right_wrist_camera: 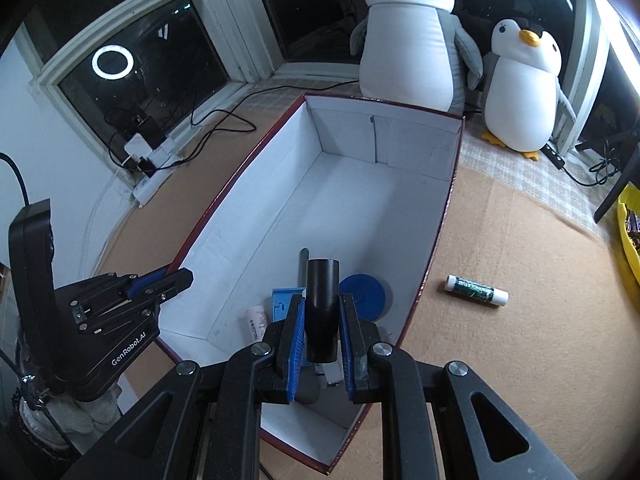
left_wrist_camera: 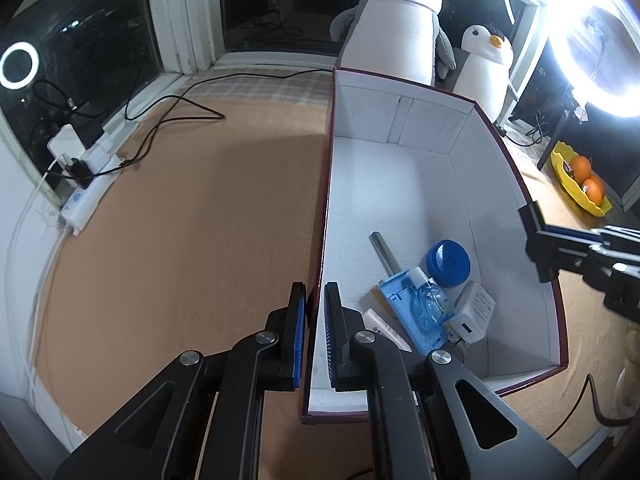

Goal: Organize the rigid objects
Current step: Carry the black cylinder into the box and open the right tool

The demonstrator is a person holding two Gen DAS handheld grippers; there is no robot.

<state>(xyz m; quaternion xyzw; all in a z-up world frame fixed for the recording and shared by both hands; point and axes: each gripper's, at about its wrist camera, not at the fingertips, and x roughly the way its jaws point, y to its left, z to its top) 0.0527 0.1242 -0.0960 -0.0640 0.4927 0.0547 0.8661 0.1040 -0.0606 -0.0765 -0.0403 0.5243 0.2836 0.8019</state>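
Right gripper clamping a black cylinder above the box, where sorted items lie, while the left gripper pinches the box's left wall; apparent step: depositing, with lowering and releasing next, then fetching the glue stick outside.

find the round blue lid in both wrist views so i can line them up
Left wrist view: the round blue lid lies lower right of centre on the box floor, beside the white charger.
Right wrist view: it sits just right of the black cylinder held by the right gripper.
Shared landmark: the large plush penguin behind the white-lined box.
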